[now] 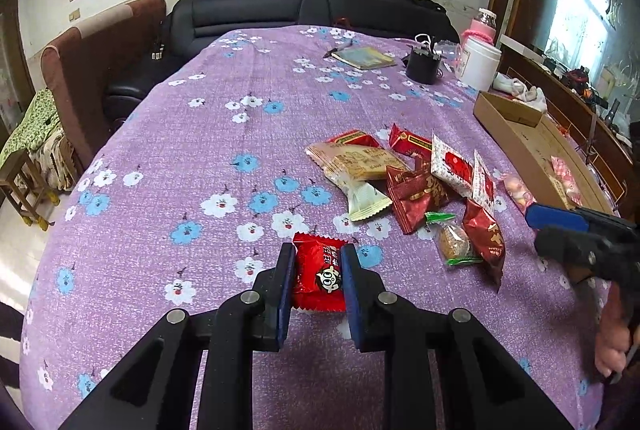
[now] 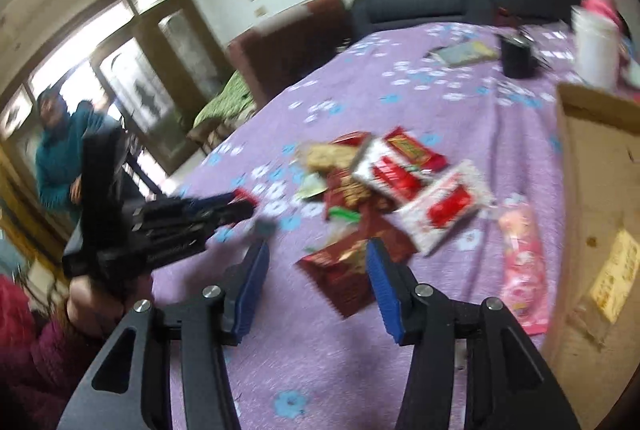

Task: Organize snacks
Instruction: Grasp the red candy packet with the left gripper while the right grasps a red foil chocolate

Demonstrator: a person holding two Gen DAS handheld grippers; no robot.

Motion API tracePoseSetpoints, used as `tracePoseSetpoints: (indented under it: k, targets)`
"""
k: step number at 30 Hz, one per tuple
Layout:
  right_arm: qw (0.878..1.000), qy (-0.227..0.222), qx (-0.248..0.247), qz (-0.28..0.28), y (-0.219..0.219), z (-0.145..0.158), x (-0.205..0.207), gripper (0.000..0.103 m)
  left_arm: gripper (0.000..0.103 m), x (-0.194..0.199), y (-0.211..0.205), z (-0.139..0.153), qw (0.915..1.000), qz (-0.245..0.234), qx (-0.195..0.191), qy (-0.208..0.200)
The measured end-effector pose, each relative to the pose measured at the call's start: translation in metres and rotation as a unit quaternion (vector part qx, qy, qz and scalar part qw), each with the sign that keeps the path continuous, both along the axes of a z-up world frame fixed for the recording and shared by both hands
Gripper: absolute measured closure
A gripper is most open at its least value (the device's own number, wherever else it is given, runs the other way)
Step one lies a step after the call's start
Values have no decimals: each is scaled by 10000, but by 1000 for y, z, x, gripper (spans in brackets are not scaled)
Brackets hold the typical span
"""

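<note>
Purple floral surface point(image 1: 224, 134) | left tongs point(image 1: 318, 282) clamped on red snack packet point(image 1: 319, 276), lifted left of snack pile point(image 1: 416, 182) | right tongs point(image 2: 316, 282) apart, empty, dark red packet point(image 2: 344, 272) just ahead | cardboard box point(image 1: 516, 142) far right, nearer right hand.
</note>
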State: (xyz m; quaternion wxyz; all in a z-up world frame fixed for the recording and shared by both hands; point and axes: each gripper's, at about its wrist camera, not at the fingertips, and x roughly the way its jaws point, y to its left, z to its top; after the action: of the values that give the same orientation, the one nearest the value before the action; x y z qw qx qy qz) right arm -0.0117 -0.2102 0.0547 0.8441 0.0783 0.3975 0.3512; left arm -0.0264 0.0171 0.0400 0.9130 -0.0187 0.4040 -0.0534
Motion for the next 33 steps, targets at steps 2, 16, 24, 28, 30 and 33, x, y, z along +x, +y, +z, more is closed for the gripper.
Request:
tracePoseSetpoints:
  k: [2,16,24,28,30,33]
  targets:
    - [9999,22,32,-142,-5,0,5,53,80,-3,3,1,10000,19,-3,-21]
    - [9966,638,-181,-484,4,-12,17,38,80,-3,20,6,9996,61,-227,-124]
    - [9848,1439,-355,-910,25,-34,40,46,80,-3,22,4,9994,-14,-294,-160]
    - [9856,1385,-411,-876,31,-37,36,70,80,-4,25,3,9994,-4,-312,-159]
    - [9873,1244,-541,-821,34,-33,33,73,80,-4,26,4,9993,-3,-326,-169]
    - [9906,1047,-506,-719,32,-24,25,73,80,-4,23,5,9993,-26,-334,-177]
